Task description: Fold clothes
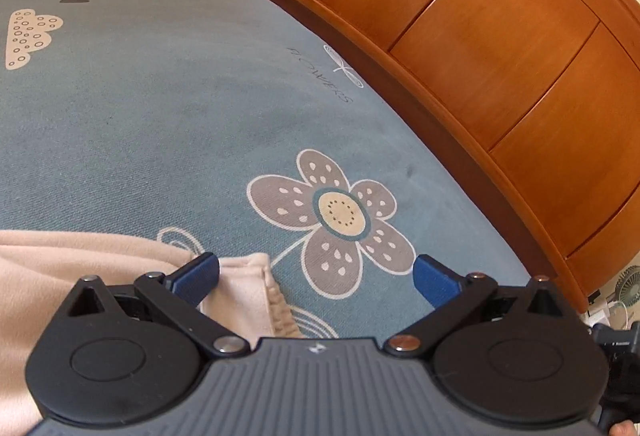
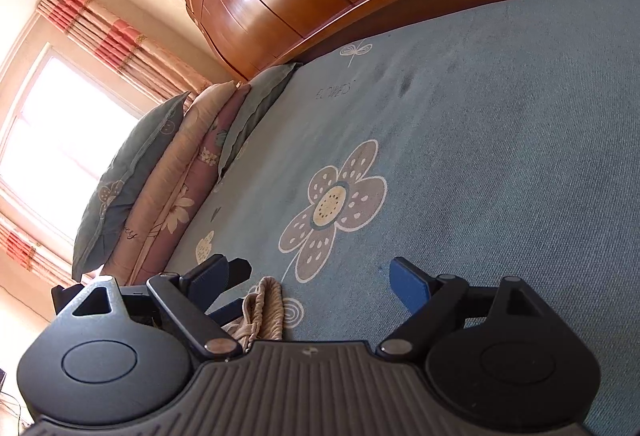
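We see the garment, a cream fleece piece, lying on the bedsheet just below and to the left of the big printed flower. Its gathered hem sits between the fingers of the left gripper, which are spread wide and released, pressing on nothing. From the right wrist view we find the same bunched hem just below the flower, toward the left finger of the right gripper, whose fingers also stand wide apart and empty. Above the flower, beyond the sheet, pillows are stacked, and the wooden headboard runs along the sheet's edge beside the flower.
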